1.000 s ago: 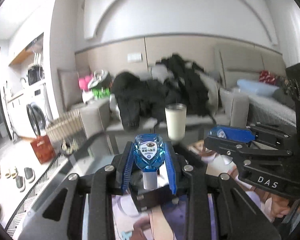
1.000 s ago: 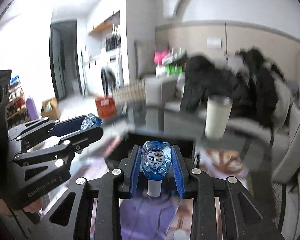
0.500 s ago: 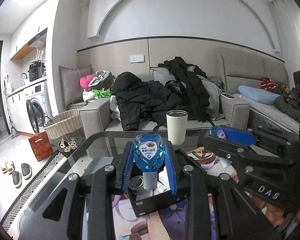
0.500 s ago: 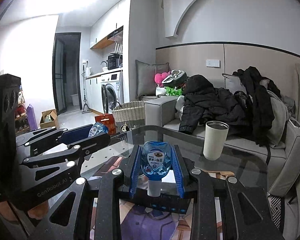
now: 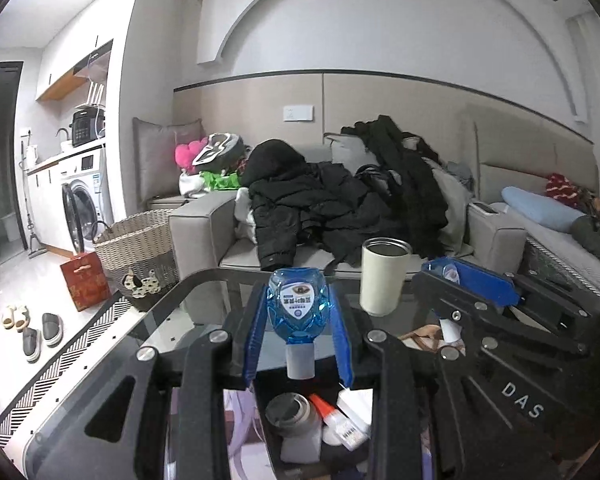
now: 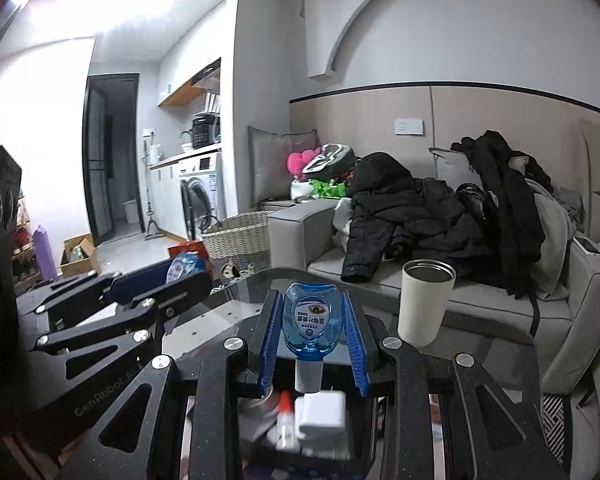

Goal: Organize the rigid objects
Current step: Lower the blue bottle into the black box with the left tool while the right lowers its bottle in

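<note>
My left gripper (image 5: 298,312) is shut on a small blue eye-drop bottle (image 5: 299,306), white cap toward me. My right gripper (image 6: 313,320) is shut on a second blue eye-drop bottle (image 6: 313,318), held the same way. Both hang above an open black box (image 5: 276,444) on the glass table; it also shows in the right wrist view (image 6: 256,432). The box holds a grey jar (image 5: 292,416), an orange-tipped tube (image 5: 332,416) and a white adapter (image 6: 320,414). Each gripper shows in the other's view, the right one (image 5: 452,276) and the left one (image 6: 184,268).
A cream tumbler (image 5: 384,276) stands on the glass table (image 5: 172,320) beyond the box, to the right. Behind the table is a grey sofa (image 5: 204,232) piled with black coats. A wicker basket (image 5: 136,248) and red bag (image 5: 85,280) sit on the floor left.
Both grippers have tilted down and moved in over the black box, so its contents now show below the bottles. Both bottles stay gripped.
</note>
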